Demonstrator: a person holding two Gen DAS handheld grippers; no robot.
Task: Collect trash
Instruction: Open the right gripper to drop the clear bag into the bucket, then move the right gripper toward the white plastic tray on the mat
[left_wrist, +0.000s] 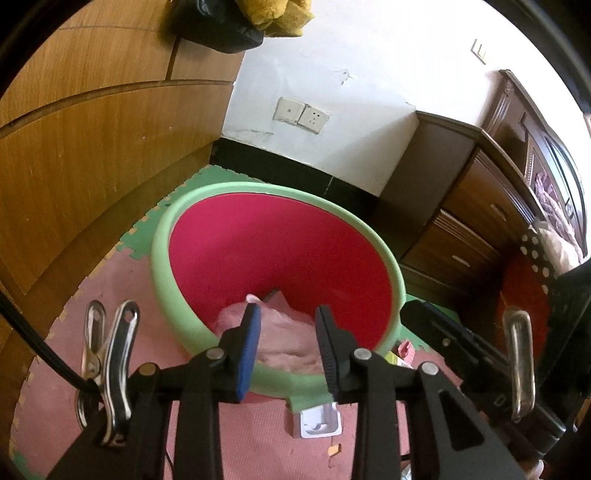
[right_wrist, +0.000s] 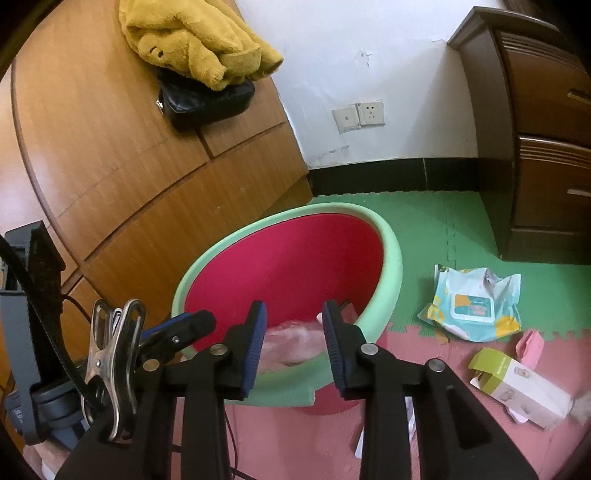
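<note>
A green-rimmed tub with a red inside (left_wrist: 162, 258) (right_wrist: 391, 258) stands on the foam floor mat. A crumpled pink plastic bag (left_wrist: 288, 332) (right_wrist: 291, 347) lies inside it at the near wall. My left gripper (left_wrist: 286, 328) is open and empty, its fingers just above the tub's near rim, either side of the bag. My right gripper (right_wrist: 295, 325) is open and empty over the same rim. On the mat lie a white plastic cup (left_wrist: 319, 421), a wet-wipes pack (right_wrist: 476, 302), a green and white carton (right_wrist: 517, 387) and a pink paper scrap (right_wrist: 532, 347).
A wooden cabinet (left_wrist: 92, 147) (right_wrist: 129, 166) stands to the left with a black bag (right_wrist: 207, 99) and yellow cloth (right_wrist: 192, 40) on it. A dark wooden dresser (left_wrist: 469, 221) (right_wrist: 546, 147) stands to the right. The left gripper's tip (right_wrist: 177, 328) shows in the right wrist view.
</note>
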